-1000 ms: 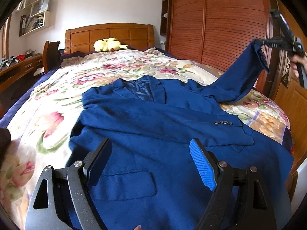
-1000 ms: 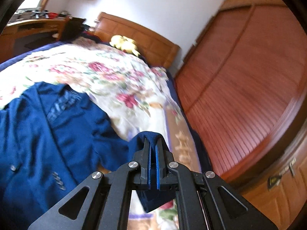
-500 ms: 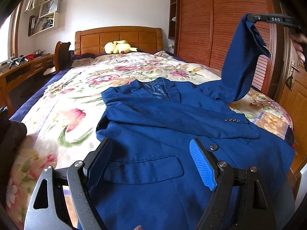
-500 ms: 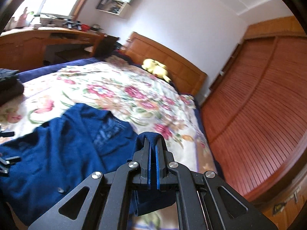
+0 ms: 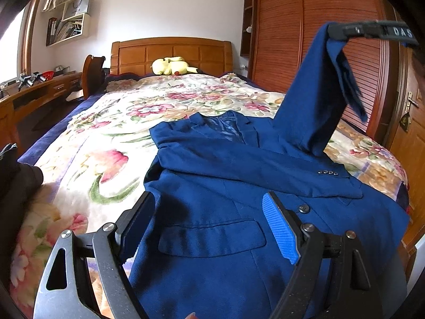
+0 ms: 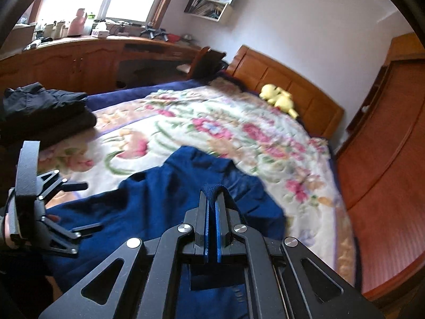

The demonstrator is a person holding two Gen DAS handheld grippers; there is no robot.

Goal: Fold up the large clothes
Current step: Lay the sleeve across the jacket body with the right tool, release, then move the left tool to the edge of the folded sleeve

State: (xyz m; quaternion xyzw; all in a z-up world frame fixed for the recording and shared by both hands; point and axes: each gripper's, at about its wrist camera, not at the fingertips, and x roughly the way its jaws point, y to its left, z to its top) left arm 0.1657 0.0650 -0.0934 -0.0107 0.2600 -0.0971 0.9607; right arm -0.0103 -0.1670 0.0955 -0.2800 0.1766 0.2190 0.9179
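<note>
A large blue suit jacket [image 5: 225,191] lies front up on the floral bedspread [image 5: 111,143], one sleeve folded across its chest. My right gripper [image 6: 211,199] is shut on the cuff of the other sleeve [image 5: 313,98] and holds it high above the bed's right side; it shows at the top right of the left wrist view [image 5: 334,32]. My left gripper [image 5: 209,220] is open and empty, low over the jacket's pocket flap near the hem. It also shows in the right wrist view [image 6: 87,204], and so does the jacket [image 6: 164,194].
A pile of dark folded clothes [image 6: 45,111] sits at the bed's left edge. A yellow plush toy [image 5: 170,65] lies by the wooden headboard. A wooden wardrobe [image 5: 305,26] stands right of the bed, a desk [image 6: 93,58] and chair left of it.
My right gripper has lifted the sleeve cuff higher and swung it inward over the jacket. My left gripper has drifted left and back along the jacket's lower front, still open.
</note>
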